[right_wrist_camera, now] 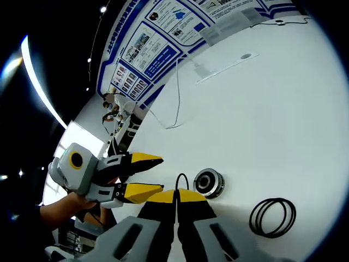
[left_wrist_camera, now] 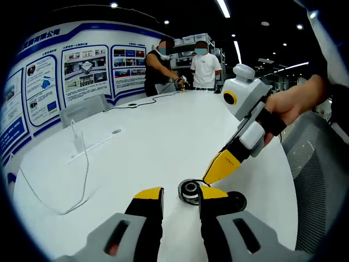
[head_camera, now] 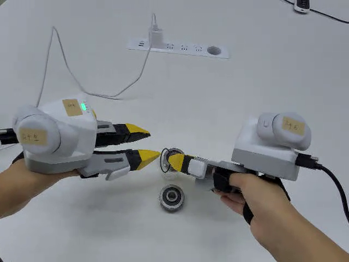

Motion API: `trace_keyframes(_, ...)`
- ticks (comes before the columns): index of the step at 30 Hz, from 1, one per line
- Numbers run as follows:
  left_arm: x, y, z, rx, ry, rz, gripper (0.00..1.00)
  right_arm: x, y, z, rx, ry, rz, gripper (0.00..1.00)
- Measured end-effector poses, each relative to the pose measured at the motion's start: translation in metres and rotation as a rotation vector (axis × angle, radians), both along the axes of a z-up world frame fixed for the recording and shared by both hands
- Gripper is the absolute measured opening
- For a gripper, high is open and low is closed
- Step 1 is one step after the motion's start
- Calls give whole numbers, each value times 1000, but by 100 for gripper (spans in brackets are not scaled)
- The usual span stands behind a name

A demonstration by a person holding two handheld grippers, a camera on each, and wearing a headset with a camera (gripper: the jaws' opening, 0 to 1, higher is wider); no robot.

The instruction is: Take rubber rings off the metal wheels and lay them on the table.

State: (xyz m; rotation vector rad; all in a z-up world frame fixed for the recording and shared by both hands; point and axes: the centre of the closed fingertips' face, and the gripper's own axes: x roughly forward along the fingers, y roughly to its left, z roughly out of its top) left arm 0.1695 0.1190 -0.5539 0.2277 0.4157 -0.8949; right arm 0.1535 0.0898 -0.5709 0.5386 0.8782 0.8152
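- Right hand [head_camera: 270, 210] sat closest, low in the head view, wrapped around the handle of the right gripper [head_camera: 175, 161].
- That gripper's jaws were clenched together, yellow tips meeting, with a thin black rubber ring [head_camera: 162, 161] pinched between them. In the right gripper view the ring rose as a small loop from the closed tips.
- Opposite it, the left gripper [head_camera: 152, 143], held in the left hand [head_camera: 24, 183], was released. Its jaws stood apart with nothing between them, pointing at the right gripper's tips from just beside.
- One metal wheel [left_wrist_camera: 190, 189] lay on the table [head_camera: 229, 98] right at the right gripper's tips. Whether the pinched ring was still partly on it could not be told.
- A second wheel [head_camera: 172, 197] lay flat near the first, closer to the person, touching neither gripper.
- Two loose rings [right_wrist_camera: 252, 217] lay overlapped on the table.
- Farther back lay a white power strip [head_camera: 180, 48] with a charger [head_camera: 156, 38] plugged in.
- Two people [left_wrist_camera: 204, 65] stood at the table's far end, before wall boards [left_wrist_camera: 82, 68].
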Motion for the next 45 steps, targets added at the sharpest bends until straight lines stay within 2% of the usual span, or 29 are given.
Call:
trace_keyframes(5, -3, -2, 5, -18, -11, 12, 38, -12, -10, 11, 9, 3, 26, 2)
trace_keyframes(7, -3, 1, 7, 40, -60, -2, 38, -18, -16, 12, -1, 2, 39, 2)
trace_keyframes(11, -7, 0, 13, 15, -58, 1, 42, -23, -33, 9, 0, 27, 8, 2)
trace_keyframes(13, -8, 2, 13, 23, -58, 2, 43, -24, -42, 6, -2, 43, -21, 2)
trace_keyframes(16, -14, 5, 15, 39, -62, -1, 44, -22, -62, 1, 17, 92, -120, 2)
trace_keyframes(23, -22, 10, 17, 38, -59, 11, 49, -16, -93, -12, -10, 118, -223, 2)
trace_keyframes(26, -26, 11, 19, 35, -60, 17, 51, -15, -97, -16, -17, 117, -241, 2)
trace_keyframes(31, -29, 16, 20, 41, -57, 39, 57, -13, -106, -26, -60, 122, -267, 2)
trace_keyframes(35, -32, 20, 23, 10, -50, 66, 58, -12, -113, -30, -95, 113, -281, 2)
trace_keyframes(45, -41, 24, 16, 30, -33, 85, 61, -11, -121, -39, -180, 81, -278, 7)
